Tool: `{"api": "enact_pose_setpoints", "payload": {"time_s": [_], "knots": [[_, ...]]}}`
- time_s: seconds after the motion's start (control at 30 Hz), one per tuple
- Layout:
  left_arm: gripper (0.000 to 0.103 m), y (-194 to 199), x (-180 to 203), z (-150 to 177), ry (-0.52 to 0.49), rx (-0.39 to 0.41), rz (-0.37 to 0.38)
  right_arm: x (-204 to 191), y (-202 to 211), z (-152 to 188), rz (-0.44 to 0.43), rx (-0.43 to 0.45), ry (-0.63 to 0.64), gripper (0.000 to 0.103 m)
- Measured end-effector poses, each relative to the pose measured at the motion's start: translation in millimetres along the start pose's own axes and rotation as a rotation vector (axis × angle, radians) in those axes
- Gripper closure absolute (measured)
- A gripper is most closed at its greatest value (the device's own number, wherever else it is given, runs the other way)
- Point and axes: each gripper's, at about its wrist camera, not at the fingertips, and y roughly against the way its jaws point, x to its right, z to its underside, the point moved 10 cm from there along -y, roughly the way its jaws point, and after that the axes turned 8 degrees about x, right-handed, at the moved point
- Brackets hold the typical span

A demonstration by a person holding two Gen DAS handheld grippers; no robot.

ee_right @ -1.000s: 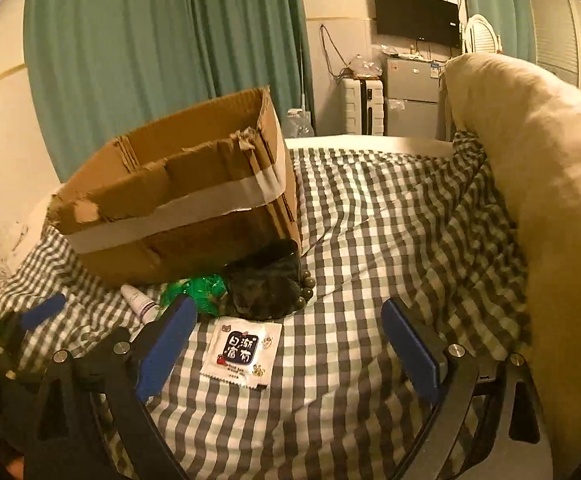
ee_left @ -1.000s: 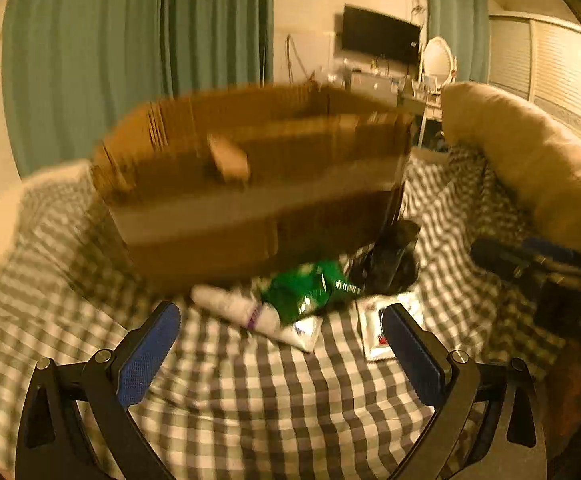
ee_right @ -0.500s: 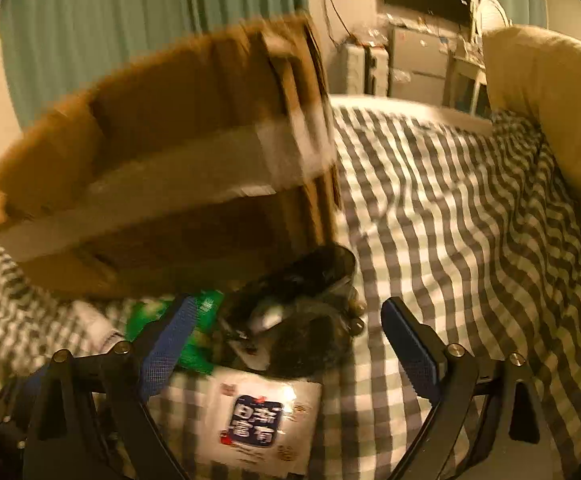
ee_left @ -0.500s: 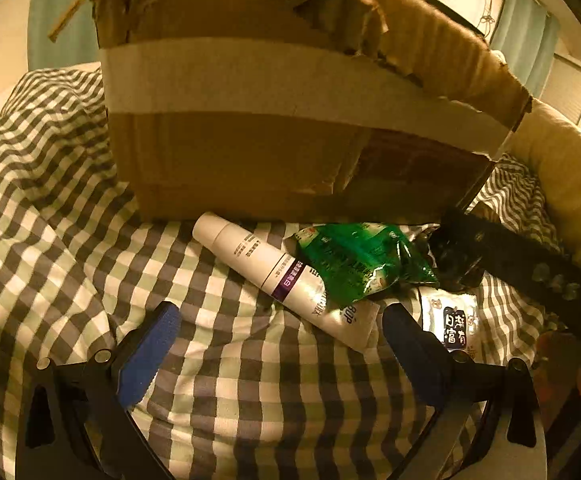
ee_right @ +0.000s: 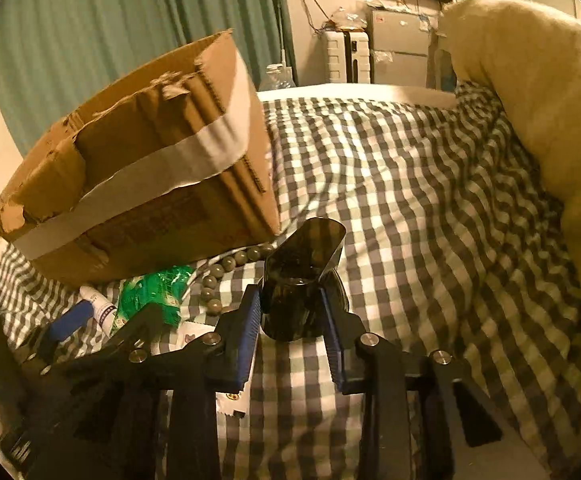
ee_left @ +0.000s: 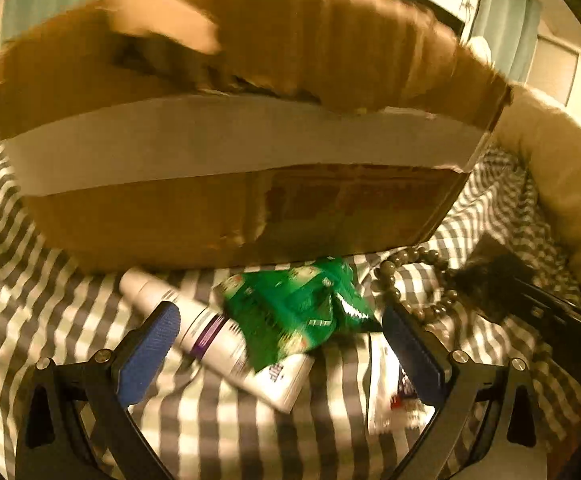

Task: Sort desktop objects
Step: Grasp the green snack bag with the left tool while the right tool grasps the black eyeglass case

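My right gripper (ee_right: 292, 322) is shut on a dark translucent scoop-shaped object (ee_right: 304, 276) and holds it over the checkered cloth. My left gripper (ee_left: 280, 344) is open; a white tube (ee_left: 218, 334) and a green packet (ee_left: 294, 308) lie between its fingers on the cloth. A bead bracelet (ee_left: 406, 264) and a white sachet (ee_left: 390, 392) lie to the right. The cardboard box (ee_left: 230, 160) stands just behind them; it also shows in the right wrist view (ee_right: 138, 172), as do the tube (ee_right: 100, 306), green packet (ee_right: 150, 294) and beads (ee_right: 218, 272).
A beige cushion (ee_right: 550, 112) runs along the right side. The checkered cloth (ee_right: 410, 200) covers the surface. Green curtains (ee_right: 130, 28) hang behind the box. The left gripper's blue finger (ee_right: 68, 324) shows at lower left in the right wrist view.
My right gripper has closed on the dark scoop-shaped object and lifted it, uncovering the bead bracelet. My left gripper has moved closer to the tube and green packet.
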Motion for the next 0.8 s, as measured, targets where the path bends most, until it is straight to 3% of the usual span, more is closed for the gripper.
{"api": "enact_pose_setpoints", "payload": {"time_s": [0.03,0.1,0.13,0.2,0.37,0.8], "knots": [[0.0,-1,3,-2,-0.009,0.012,0.004,1,1,1,-0.005,-0.005,-0.012,0.074],[0.013,-5,10,-2,-0.024,0.001,0.036,4,1,1,-0.013,-0.008,-0.026,0.074],[0.035,-9,12,3,-0.023,-0.03,0.052,3,1,1,-0.019,-0.007,-0.031,0.074],[0.038,-13,15,4,-0.021,-0.047,0.056,0,-2,-5,-0.032,-0.013,-0.037,0.074],[0.061,-2,12,8,-0.024,-0.03,0.063,-4,3,-6,-0.039,-0.007,-0.029,0.074],[0.064,50,1,12,0.054,0.015,0.104,-8,32,2,-0.062,0.013,-0.007,0.075]]}}
